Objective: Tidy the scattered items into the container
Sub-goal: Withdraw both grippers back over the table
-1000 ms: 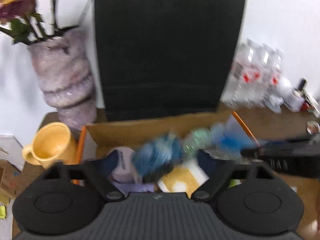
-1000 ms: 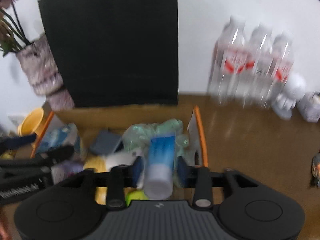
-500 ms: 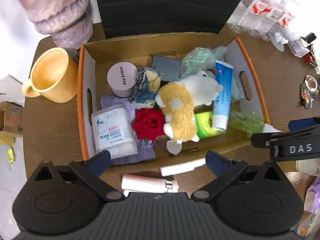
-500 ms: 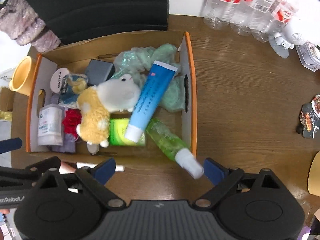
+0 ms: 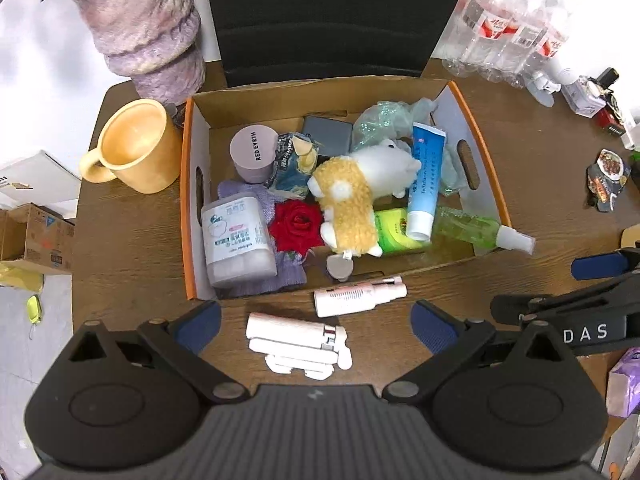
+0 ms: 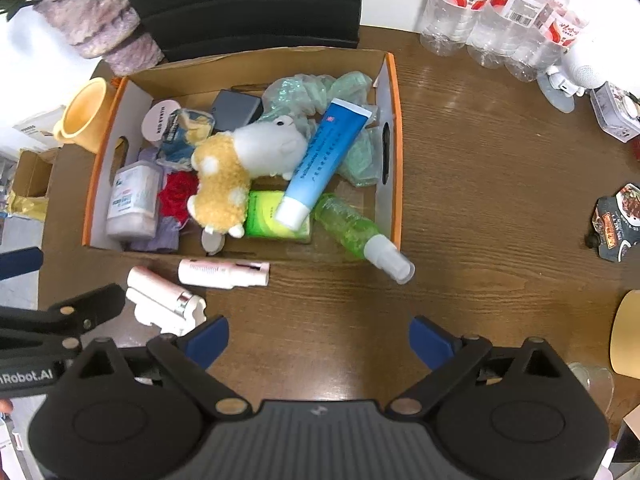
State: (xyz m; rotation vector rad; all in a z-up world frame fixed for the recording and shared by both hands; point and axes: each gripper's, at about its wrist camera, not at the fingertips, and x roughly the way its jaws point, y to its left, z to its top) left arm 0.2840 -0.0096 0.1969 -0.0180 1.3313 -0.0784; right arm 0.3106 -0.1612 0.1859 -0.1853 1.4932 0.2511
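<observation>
Both the left gripper and right gripper stand apart, empty; the right's jaws have just been opening. Cardboard box, frame centre, holds a blue tube. Two pink bottles lie on the counter below it.

Both wrist cameras look almost straight down from above the bench, each over its own wide-spread jaws at the bottom of the frame. The left view sits nearer the box's left end, the right view nearer its right end. Both share the box, the mug and the bottles.
</observation>
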